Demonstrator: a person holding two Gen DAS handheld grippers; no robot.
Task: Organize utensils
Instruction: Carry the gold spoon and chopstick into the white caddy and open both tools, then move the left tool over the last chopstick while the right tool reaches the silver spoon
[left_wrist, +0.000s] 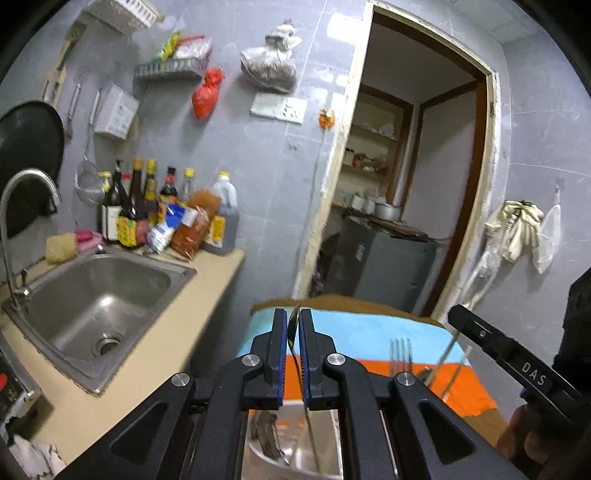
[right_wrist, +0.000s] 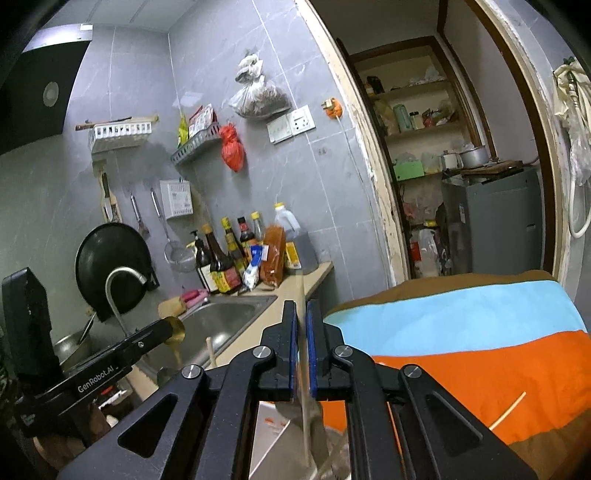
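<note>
My left gripper (left_wrist: 294, 343) is clamped on a gold spoon (left_wrist: 293, 326), its bowl standing edge-on between the blue pads and its thin handle running down toward a metal bowl (left_wrist: 295, 454) below. My right gripper (right_wrist: 302, 343) holds its pads nearly together about a pale chopstick (right_wrist: 305, 417) that stands upright in the narrow gap; whether the pads press it I cannot tell. Ahead lies a cloth (left_wrist: 369, 336) striped blue and orange, with a fork (left_wrist: 400, 356) on it. To the left, a steel sink (left_wrist: 99, 306) sits in a beige counter (left_wrist: 207, 280), with sauce bottles (left_wrist: 136, 210) against the grey tiled wall.
</note>
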